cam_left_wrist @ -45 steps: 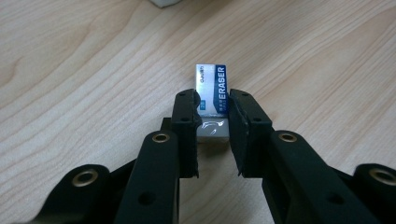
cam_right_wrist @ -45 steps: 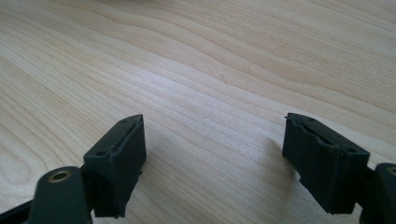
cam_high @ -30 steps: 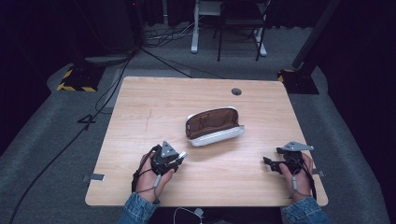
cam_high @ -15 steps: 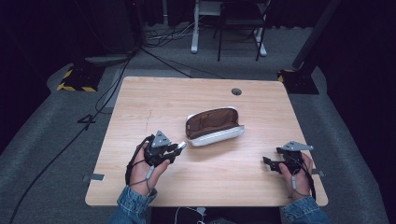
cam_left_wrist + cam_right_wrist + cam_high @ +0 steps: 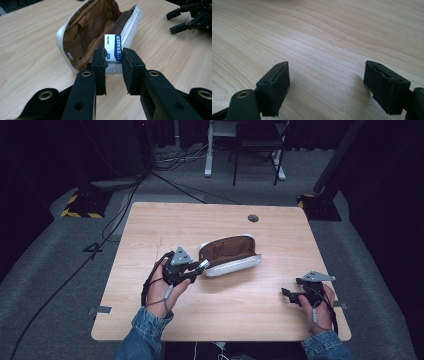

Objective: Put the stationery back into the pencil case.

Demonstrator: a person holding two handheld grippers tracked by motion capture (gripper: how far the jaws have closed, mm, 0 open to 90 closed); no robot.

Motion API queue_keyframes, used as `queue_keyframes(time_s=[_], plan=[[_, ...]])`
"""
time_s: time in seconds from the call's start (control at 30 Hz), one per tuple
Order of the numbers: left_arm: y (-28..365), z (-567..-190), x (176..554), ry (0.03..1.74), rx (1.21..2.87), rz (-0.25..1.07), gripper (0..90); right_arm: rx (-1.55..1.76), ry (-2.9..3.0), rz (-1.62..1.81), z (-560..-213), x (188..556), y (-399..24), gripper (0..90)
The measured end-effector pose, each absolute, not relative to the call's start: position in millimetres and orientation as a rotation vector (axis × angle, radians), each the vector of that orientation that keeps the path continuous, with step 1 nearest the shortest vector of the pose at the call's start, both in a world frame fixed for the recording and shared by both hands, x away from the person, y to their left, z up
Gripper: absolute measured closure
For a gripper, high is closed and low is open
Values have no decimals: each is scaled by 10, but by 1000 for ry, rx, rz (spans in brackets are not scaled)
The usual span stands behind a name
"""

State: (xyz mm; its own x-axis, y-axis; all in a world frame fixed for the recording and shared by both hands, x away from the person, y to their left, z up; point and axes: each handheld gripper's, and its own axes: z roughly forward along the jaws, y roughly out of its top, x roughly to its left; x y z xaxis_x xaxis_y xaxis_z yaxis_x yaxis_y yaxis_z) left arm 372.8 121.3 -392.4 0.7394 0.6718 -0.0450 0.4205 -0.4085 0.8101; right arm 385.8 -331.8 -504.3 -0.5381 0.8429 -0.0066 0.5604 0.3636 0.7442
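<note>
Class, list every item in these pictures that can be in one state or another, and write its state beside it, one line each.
pencil case: unzipped, lying open on its side on the table
eraser: in its paper sleeve, held upright at the case's mouth
left gripper: shut on the eraser
right gripper: open, holding nothing, jaws wide apart just above the table

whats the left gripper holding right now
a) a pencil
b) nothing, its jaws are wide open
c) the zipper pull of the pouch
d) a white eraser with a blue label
d: in the left gripper view the left gripper has its jaws closed on a white eraser with a blue label reading ERASER, held at the mouth of the open pencil pouch.
</note>
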Motion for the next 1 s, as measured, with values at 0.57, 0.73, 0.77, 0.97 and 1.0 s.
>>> queue_keyframes(time_s=[0.57,0.73,0.77,0.97,1.0], plan=[[865,-3757,4086,758,2070,355,728,1225,2243,996,-5043,3858,-3319,212],[756,-3769,4169,748,2086,359,728,1224,2242,996,-5043,3858,-3319,212],[692,-3793,4223,748,2101,364,728,1224,2242,996,-5043,3858,-3319,212],[536,-3874,4367,744,2138,365,728,1225,2242,996,-5043,3858,-3319,212],[536,-3874,4367,744,2138,365,728,1225,2242,996,-5043,3858,-3319,212]])
